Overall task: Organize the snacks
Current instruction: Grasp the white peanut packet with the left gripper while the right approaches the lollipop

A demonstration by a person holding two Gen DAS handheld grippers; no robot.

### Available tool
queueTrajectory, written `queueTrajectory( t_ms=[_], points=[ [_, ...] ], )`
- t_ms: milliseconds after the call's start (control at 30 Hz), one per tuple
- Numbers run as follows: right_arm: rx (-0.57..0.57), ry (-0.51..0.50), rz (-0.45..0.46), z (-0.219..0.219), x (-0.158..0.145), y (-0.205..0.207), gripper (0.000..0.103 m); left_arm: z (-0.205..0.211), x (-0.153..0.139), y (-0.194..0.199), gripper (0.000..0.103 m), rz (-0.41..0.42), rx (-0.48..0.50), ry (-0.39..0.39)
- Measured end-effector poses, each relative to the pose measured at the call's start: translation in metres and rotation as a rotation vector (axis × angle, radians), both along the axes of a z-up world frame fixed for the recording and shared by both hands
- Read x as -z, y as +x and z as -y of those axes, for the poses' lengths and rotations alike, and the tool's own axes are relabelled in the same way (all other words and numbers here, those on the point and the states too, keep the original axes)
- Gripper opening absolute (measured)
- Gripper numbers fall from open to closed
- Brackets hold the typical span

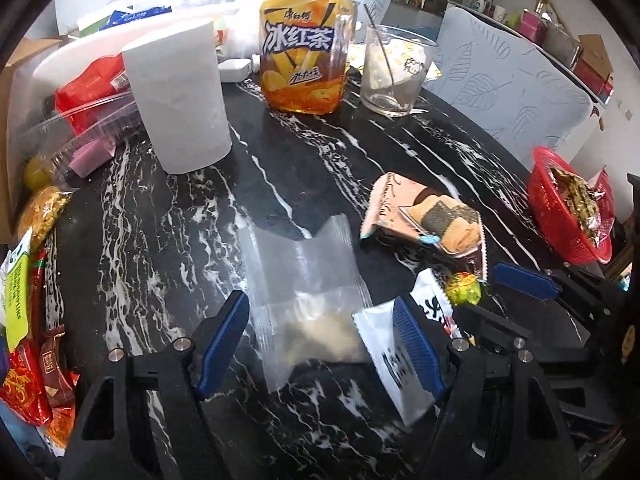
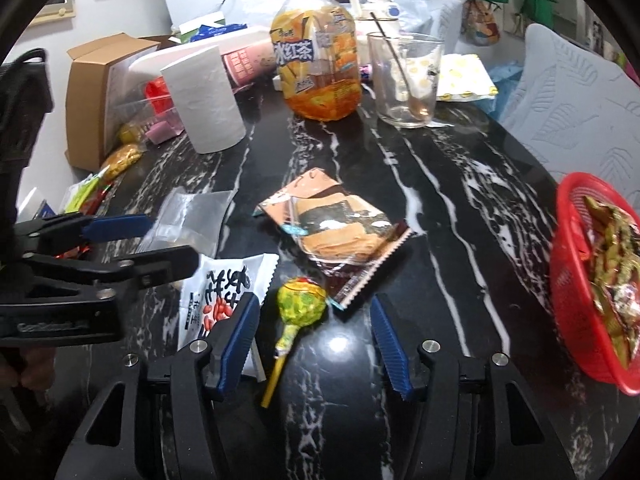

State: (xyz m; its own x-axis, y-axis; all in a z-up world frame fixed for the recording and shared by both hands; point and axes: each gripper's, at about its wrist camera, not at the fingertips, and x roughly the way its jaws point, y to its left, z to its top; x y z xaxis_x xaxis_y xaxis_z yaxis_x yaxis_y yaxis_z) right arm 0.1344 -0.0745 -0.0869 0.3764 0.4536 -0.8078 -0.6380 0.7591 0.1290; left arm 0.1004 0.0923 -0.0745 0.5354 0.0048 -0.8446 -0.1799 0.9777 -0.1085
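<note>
Both tongs hung open over the marble table (image 2: 460, 208); left gripper (image 1: 320, 344) straddled the clear bag (image 1: 308, 280), pads off it; right gripper (image 2: 316, 340) gaped around the lollipop (image 2: 298, 312); red basket (image 2: 568, 288) sat well apart.

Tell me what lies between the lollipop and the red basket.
In the right wrist view, only bare marble tabletop separates the lollipop from the red basket.

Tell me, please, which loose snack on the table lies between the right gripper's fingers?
The green-wrapped lollipop; the white peanut packet lies left of it, the pink seaweed-cracker packet beyond it.
</note>
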Motion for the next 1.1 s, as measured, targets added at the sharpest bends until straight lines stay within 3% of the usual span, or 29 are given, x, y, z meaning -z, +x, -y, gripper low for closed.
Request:
queueTrajectory(
  t_ms=[100, 167, 200, 233, 367, 600, 833, 1100],
  points=[
    [-0.004, -0.012, -0.014, -0.005, 0.006, 0.003, 0.054, -0.005, 0.004, 0.002, 0.074, -0.002, -0.01, -0.005],
    [-0.004, -0.013, -0.037, -0.007, 0.011, 0.005, 0.046, -0.006, 0.007, 0.002, 0.074, -0.004, -0.015, -0.001],
    [0.002, -0.011, -0.028, -0.008, 0.011, 0.005, 0.043, -0.007, 0.009, 0.002, 0.071, -0.002, -0.014, -0.003],
    [0.003, -0.02, -0.024, -0.009, 0.012, 0.004, 0.038, -0.008, 0.01, 0.002, 0.059, 0.001, -0.005, -0.014],
    [-0.002, -0.024, -0.022, -0.008, 0.013, 0.002, 0.031, -0.006, 0.009, -0.001, 0.055, 0.008, 0.011, -0.019],
    [0.006, -0.016, -0.027, -0.001, 0.012, -0.008, 0.024, -0.001, 0.004, -0.023, 0.054, 0.007, 0.01, -0.023],
    [0.007, -0.013, -0.03, 0.008, 0.01, -0.025, 0.017, 0.012, 0.004, -0.048, 0.041, -0.001, 0.03, -0.042],
    [0.008, -0.004, -0.033, 0.028, 0.008, -0.052, 0.017, 0.032, 0.014, -0.064, 0.041, -0.036, 0.057, -0.089]
  ],
)
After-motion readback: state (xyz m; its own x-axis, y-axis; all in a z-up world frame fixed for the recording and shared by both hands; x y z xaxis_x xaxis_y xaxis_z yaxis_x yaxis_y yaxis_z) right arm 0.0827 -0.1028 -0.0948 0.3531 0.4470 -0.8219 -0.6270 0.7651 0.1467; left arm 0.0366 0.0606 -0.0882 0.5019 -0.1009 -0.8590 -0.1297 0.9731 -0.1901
